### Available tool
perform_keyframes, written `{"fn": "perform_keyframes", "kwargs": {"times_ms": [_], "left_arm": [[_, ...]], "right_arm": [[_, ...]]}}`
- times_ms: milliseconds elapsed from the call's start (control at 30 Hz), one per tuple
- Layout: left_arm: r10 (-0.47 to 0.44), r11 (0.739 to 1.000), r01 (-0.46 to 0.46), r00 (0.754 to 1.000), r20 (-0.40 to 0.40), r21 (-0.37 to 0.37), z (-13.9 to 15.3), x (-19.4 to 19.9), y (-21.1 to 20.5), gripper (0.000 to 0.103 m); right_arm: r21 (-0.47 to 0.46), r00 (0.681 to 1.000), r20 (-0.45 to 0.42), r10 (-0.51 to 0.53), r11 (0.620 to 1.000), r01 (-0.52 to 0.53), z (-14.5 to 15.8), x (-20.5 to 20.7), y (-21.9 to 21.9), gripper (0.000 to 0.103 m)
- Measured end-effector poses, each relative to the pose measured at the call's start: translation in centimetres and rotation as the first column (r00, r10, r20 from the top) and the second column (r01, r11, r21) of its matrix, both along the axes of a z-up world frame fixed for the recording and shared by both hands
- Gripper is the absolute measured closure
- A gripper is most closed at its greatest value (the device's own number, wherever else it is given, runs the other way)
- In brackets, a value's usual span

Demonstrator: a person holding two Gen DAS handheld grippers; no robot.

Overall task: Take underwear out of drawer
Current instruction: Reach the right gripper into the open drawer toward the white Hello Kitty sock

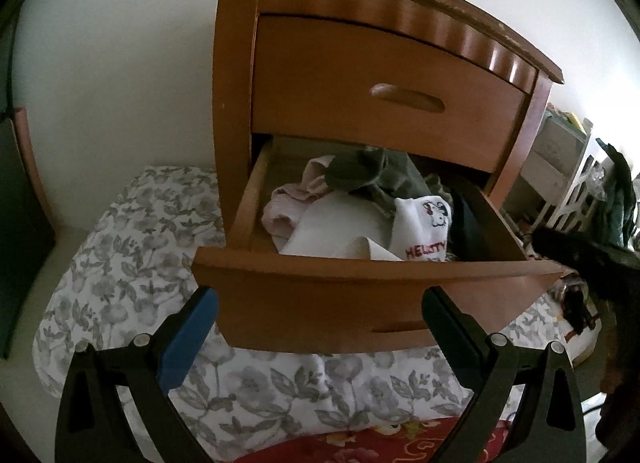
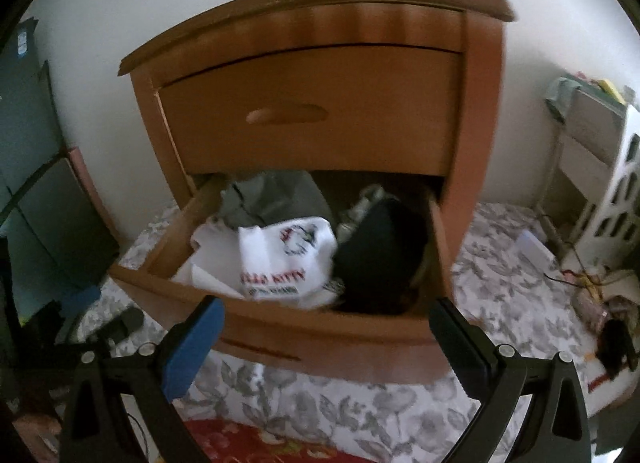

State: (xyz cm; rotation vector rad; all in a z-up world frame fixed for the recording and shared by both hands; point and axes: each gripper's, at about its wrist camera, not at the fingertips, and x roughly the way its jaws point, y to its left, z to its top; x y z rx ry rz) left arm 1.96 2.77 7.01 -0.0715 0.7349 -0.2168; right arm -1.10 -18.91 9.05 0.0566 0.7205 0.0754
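Left wrist: perhaps five garments (image 1: 352,203).

Orange-brown wooden nightstand (image 1: 384,63), white underwear (image 1: 420,229) with red lettering, grey-green garment (image 1: 368,173), grey floral bedding (image 1: 128,263)

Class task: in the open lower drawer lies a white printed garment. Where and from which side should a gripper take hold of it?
Grip the white printed garment at its raised, bunched top fold, coming from above over the drawer front. It lies uppermost, and the drawer walls block side approaches. The right gripper is open in front of it.
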Motion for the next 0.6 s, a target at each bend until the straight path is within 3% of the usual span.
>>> {"fn": "perform_keyframes", "kwargs": {"times_ms": [167, 367, 600], "left_arm": [[-0.011, 1.000, 0.011, 1.000, -0.014, -0.002, -0.4, 0.5, 0.2, 0.002], [-0.018, 1.000, 0.018, 1.000, -0.017, 0.000, -0.8, 0.8, 0.4, 0.002], [-0.013, 1.000, 0.012, 0.999, -0.035, -0.011, -1.3, 1.3, 1.0, 0.002]], "right_arm": [[0.013, 0.999, -0.053, 0.014, 1.000, -0.014, -0.9, 2.8, 2.6, 0.000], [-0.056, 0.990, -0.131, 0.056, 0.996, -0.064, -2.1, 6.0, 5.6, 0.000], [-0.048, 0.967, -0.248, 0.052, 0.997, -0.066, -4.4, 9.6, 7.0, 0.012]]}}
